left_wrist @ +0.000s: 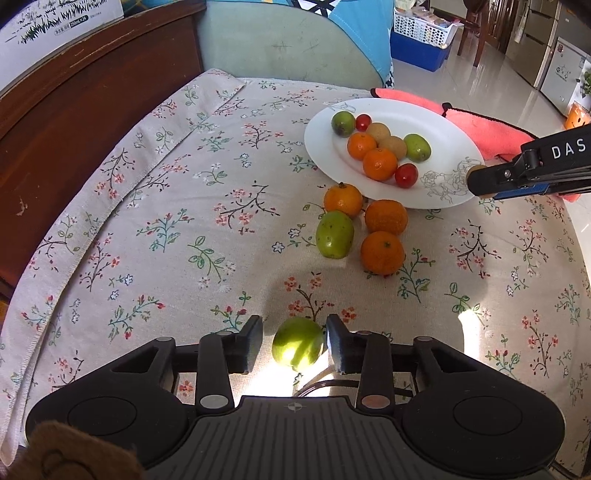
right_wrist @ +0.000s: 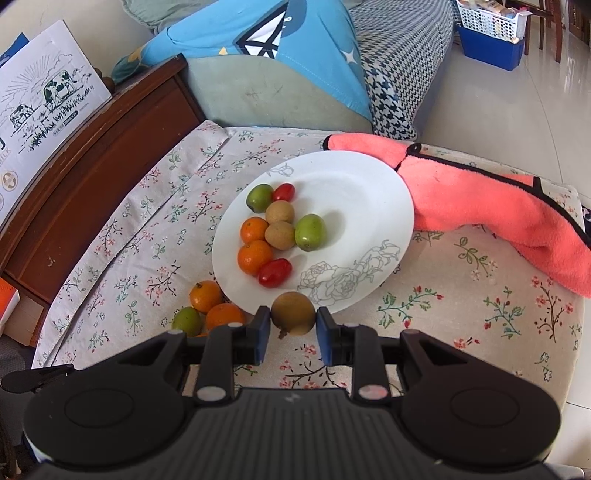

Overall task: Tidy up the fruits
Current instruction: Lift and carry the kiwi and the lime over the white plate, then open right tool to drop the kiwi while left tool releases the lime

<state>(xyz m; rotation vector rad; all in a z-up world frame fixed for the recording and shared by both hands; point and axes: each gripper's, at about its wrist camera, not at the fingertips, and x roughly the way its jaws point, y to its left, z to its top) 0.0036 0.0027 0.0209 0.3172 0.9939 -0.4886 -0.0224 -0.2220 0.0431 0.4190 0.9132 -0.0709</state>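
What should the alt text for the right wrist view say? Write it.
The right gripper grips a brown fruit above the near rim of a white plate holding eight small fruits. A pink cloth lies right of the plate.

1. Floral tablecloth (left_wrist: 155, 229): light fabric printed with sprigs and small flowers, covering the tabletop; a hemmed edge runs along its left side.
2. Pink towel (right_wrist: 491, 206): black-trimmed, lying on the cloth, its near end touching the far right of the tabletop's dish.
3. Wooden cabinet (left_wrist: 74, 96): dark brown, just beside the table's left edge.
4. Cardboard box (right_wrist: 44, 99): white, printed with cows and grass, standing on the cabinet.
5. Sofa (right_wrist: 280, 96): pale green, behind the table, with a blue cushion (right_wrist: 266, 37) on it.
6. Blue bin (right_wrist: 491, 48): on the tiled floor, carrying a white lattice basket (right_wrist: 487, 18).
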